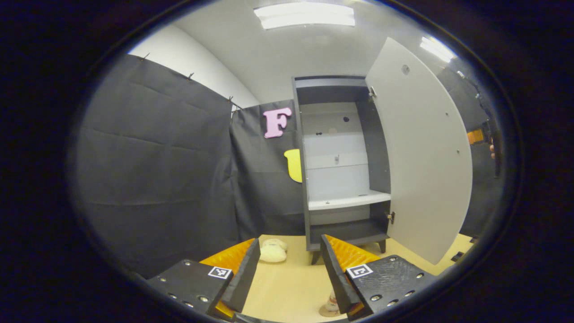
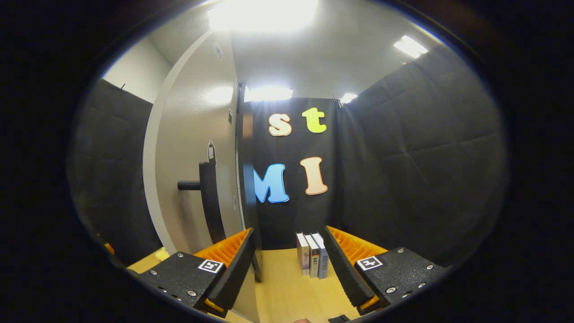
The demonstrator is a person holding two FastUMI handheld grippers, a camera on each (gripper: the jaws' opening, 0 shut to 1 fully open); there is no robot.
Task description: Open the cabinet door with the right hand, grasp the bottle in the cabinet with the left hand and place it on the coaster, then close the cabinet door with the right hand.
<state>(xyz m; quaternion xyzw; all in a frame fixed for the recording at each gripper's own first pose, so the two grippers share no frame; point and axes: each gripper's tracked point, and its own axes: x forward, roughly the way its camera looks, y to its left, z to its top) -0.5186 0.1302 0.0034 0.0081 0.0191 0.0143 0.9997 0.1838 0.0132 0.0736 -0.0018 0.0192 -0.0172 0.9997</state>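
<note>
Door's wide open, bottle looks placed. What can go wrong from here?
1. The right gripper is open and off the handle; a glancing push could slip on the door.
2. What looks like the bottle sits close by a finger of the left gripper; pulling back might tip it.

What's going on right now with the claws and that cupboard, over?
Both grippers, left gripper and right gripper, open, holding nothing. Cabinet door swung wide, shelves look bare. Something small on a coaster by the left fingers, half hidden. Door handle ahead-left of right gripper.
</note>
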